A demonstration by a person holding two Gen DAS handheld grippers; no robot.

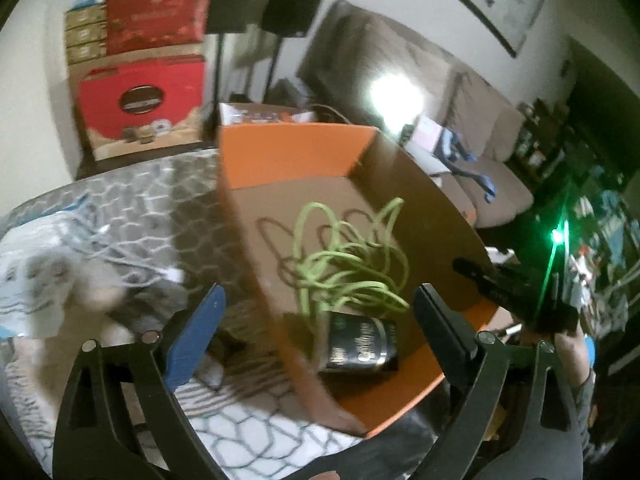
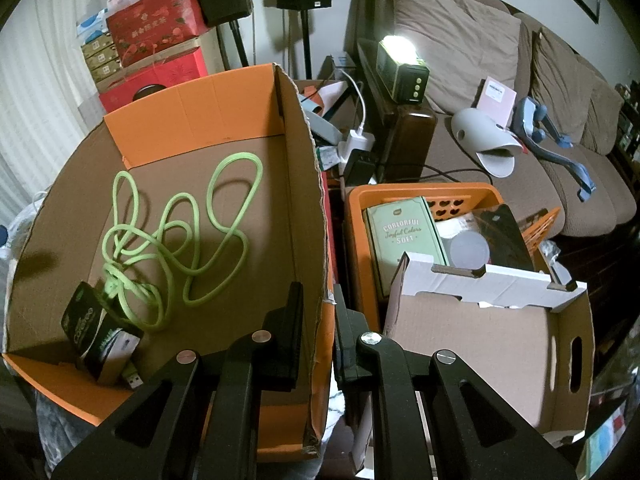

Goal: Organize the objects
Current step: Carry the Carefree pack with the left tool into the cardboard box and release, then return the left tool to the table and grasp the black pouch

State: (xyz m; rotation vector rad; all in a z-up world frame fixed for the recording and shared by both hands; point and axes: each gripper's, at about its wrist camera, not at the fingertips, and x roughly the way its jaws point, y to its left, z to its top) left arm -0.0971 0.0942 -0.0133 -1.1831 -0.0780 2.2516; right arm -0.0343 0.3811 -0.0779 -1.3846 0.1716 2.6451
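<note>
And there it was: the right claw [image 2: 318, 340] was clamped on the right-hand wall of the big orange-flapped brown cardboard box [image 2: 308, 216], one black finger [image 2: 288, 336] inside the wall, the other outside, the cardboard edge pinched between them. Inside that box, on its brown floor, lay the loose tangle of lime-green braided cable [image 2: 180, 236], its loops sprawled toward the middle, and at the near left corner sat a small dark green retail package with white lettering [image 2: 98, 332], touching the cable's bundled end, a USB plug poking out beside it.

Over on the left wrist view, the left claw [image 1: 320, 320] hung wide open and held nothing, its blue-padded finger [image 1: 196, 332] outside the box's left wall and its black one above the interior. The picture was motion-blurred. Below it the same box [image 1: 248, 216] rested on a grey-and-white patterned bedcover [image 1: 160, 192], with the green cable [image 1: 344, 264] and the dark package [image 1: 360, 344] inside. The right claw's black tips [image 1: 480, 276] showed at the far wall.

To the right of the box stood an orange plastic crate [image 2: 420, 194] holding a pale green tin, and nearer, a white-rimmed cardboard tray [image 2: 500, 344]. A brown sofa [image 2: 560, 80] ran behind.
</note>
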